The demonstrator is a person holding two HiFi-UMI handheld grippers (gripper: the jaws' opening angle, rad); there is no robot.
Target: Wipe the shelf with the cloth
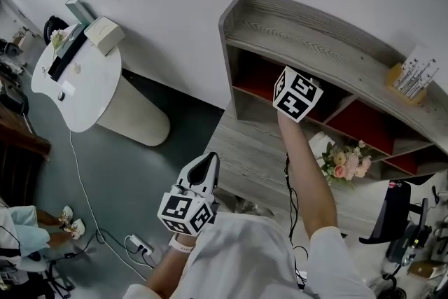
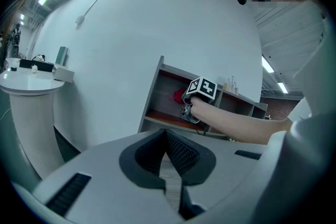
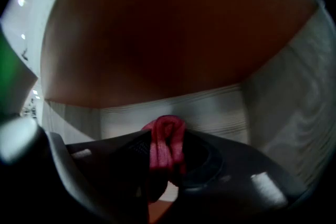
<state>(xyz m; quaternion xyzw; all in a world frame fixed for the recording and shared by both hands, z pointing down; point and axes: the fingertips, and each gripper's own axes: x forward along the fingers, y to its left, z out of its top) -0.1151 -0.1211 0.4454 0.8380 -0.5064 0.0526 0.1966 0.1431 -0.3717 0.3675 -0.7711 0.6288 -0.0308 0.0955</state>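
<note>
While the right hand-held gripper [image 3: 168, 152] is clamped on the bunched red cloth [image 3: 167, 134], it reaches into the left compartment of the shelf [image 1: 308, 38], cloth near the grey inner wall; to wipe well, I judge, it should press the cloth flat to the surface and sweep evenly into the corners. The left hand-held gripper [image 1: 204, 166] hangs near the body, beside the bench [image 1: 245, 143], jaws together on nothing.
</note>
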